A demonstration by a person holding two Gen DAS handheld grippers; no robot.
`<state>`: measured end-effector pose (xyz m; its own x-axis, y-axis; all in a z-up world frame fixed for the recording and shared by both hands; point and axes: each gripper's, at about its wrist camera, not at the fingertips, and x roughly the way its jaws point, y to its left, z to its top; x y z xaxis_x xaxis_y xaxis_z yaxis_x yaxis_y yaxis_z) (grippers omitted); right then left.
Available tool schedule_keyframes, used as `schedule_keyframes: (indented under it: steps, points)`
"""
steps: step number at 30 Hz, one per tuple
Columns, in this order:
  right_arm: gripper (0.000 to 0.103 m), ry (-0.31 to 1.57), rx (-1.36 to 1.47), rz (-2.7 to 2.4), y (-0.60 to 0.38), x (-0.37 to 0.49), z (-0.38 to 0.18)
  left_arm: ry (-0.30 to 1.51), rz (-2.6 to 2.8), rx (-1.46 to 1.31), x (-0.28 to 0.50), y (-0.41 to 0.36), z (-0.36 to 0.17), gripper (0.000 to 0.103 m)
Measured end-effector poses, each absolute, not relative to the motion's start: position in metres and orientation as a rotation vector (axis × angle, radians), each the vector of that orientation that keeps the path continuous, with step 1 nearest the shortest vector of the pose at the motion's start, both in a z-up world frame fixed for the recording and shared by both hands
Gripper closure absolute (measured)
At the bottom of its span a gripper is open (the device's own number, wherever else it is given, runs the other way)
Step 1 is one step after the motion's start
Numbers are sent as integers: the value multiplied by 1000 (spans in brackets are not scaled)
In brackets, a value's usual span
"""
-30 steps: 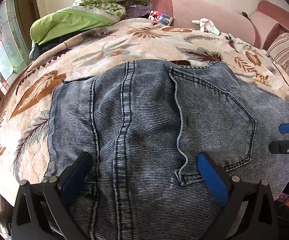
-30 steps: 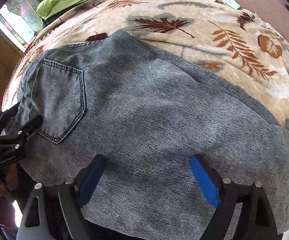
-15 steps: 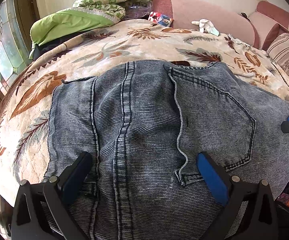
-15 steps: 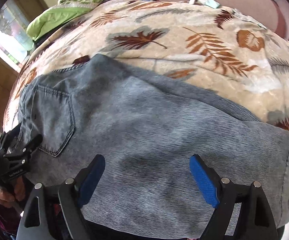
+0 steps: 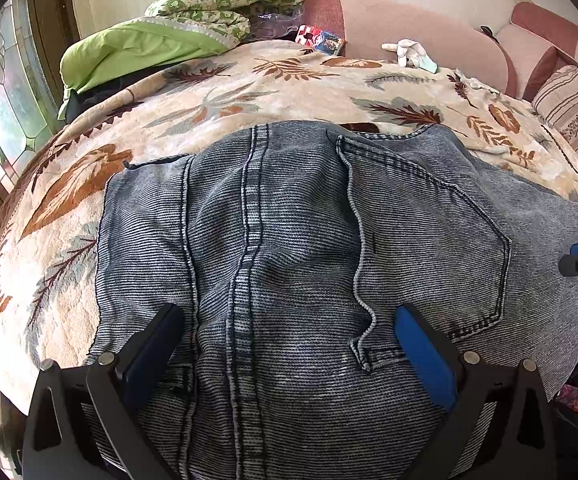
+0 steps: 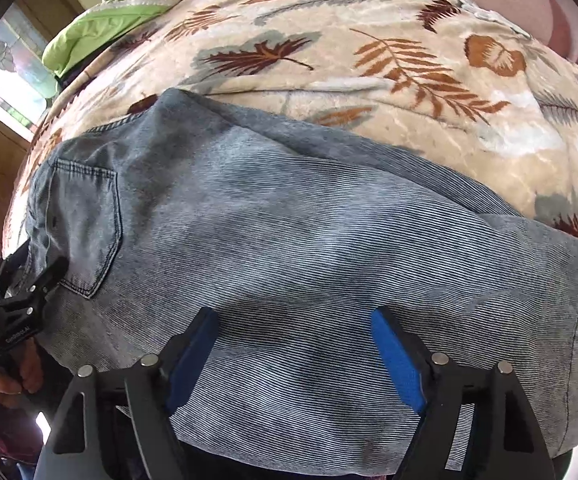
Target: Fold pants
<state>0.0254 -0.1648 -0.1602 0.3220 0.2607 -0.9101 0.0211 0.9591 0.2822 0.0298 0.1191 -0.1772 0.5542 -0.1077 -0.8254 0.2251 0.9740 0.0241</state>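
Jeans (image 5: 289, 260) lay flat on the blanket (image 5: 249, 92); left gripper (image 5: 289, 344) and right gripper (image 6: 295, 344) both gaped over them, seemingly not touching.

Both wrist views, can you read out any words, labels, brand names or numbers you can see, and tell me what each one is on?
Left gripper: small white lettering on its black body in the right wrist view, too blurred to read.
Red and blue box by the sofa back: printed graphics, no legible words.
Jeans: no visible label or tag.
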Motion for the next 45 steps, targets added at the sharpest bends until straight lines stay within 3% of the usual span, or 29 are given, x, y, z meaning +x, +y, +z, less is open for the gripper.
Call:
schedule_keyframes:
  steps: [16,24,32,45]
  points:
    - [24,1183,355,-14,-247,-5,-151,1027,-203,103,35,125,-164,0]
    - [25,1219,382,-62,-263,-10,-171,959,-238,142,30,106,-143,0]
    - [22,1223,342,-56,-257,-7,-180,1022,-274,237,42,82,-175,0]
    - [23,1183,408,-52,-273,-15,-167,1043,-267,197,42,87,-162,0]
